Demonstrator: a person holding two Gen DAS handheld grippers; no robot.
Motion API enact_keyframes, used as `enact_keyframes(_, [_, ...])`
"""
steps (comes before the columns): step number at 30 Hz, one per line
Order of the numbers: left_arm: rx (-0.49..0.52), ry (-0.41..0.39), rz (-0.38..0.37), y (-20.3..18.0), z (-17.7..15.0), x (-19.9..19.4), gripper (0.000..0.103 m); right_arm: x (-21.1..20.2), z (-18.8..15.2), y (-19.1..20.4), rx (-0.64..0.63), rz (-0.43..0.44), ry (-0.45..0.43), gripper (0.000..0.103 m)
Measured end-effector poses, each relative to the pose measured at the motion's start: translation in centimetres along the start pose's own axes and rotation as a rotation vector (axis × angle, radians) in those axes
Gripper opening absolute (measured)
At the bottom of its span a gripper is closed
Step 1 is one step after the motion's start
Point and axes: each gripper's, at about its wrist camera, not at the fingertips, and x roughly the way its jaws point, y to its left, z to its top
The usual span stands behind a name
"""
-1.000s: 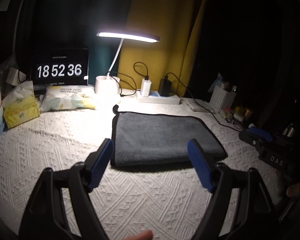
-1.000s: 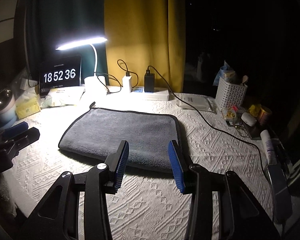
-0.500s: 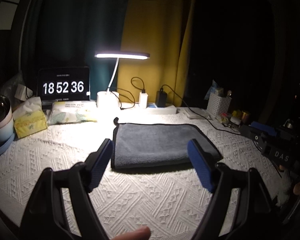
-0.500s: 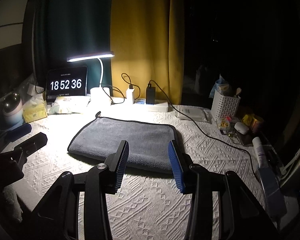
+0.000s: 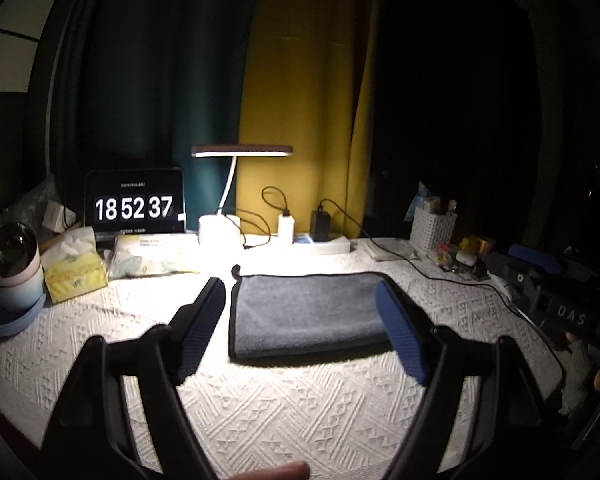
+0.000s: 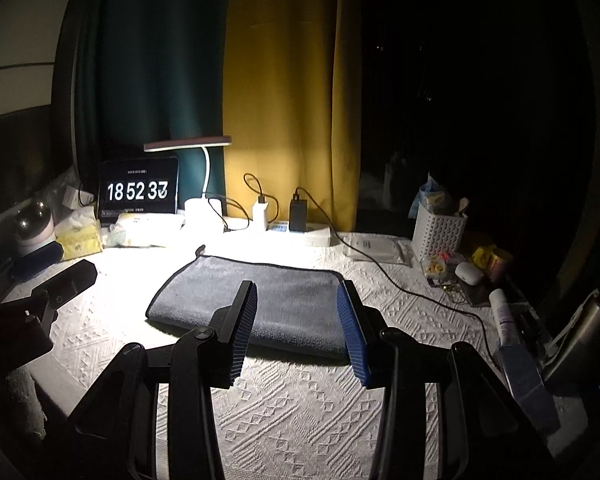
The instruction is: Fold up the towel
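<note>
A grey towel (image 5: 306, 312) with a dark hem lies folded flat on the white textured tablecloth; it also shows in the right wrist view (image 6: 260, 304). My left gripper (image 5: 300, 332) is open and empty, held above the table in front of the towel's near edge. My right gripper (image 6: 296, 328) is open and empty, also in front of the towel's near edge and clear of it. The right gripper shows at the right of the left wrist view (image 5: 540, 284), and the left gripper at the left of the right wrist view (image 6: 40, 300).
At the back stand a desk lamp (image 5: 242, 152), a clock screen (image 5: 134, 208), a power strip with chargers (image 5: 320, 244) and tissue packs (image 5: 74, 276). A cable (image 6: 412, 288) runs across the right side. A white basket (image 6: 438, 232) and small items crowd the right edge.
Both grippers have risen and pulled back from the towel, so the views tilt up and the towel looks smaller. The clock changed from 18 52 36 to 18 52 37.
</note>
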Motion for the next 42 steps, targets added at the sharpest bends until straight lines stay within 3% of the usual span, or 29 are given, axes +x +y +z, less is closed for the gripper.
enact_keyframes(21, [0.014, -0.104, 0.015, -0.3, 3.6, -3.9, 0.078, -5.2, 2.5, -0.2, 0.005, -0.02, -0.121, 0.044])
enact_keyframes(37, [0.025, -0.12, -0.004, -0.5, 5.6, -5.6, 0.078, -7.8, 3.8, -0.2, 0.012, -0.026, -0.183, 0.045])
enact_keyframes(40, [0.03, -0.13, -0.007, -0.5, 5.8, -5.9, 0.078, -8.0, 3.9, -0.3, 0.014, -0.027, -0.189, 0.047])
enact_keyframes(42, [0.035, -0.14, -0.007, -0.6, 5.8, -6.1, 0.078, -8.1, 4.0, -0.3, 0.015, -0.026, -0.193, 0.054])
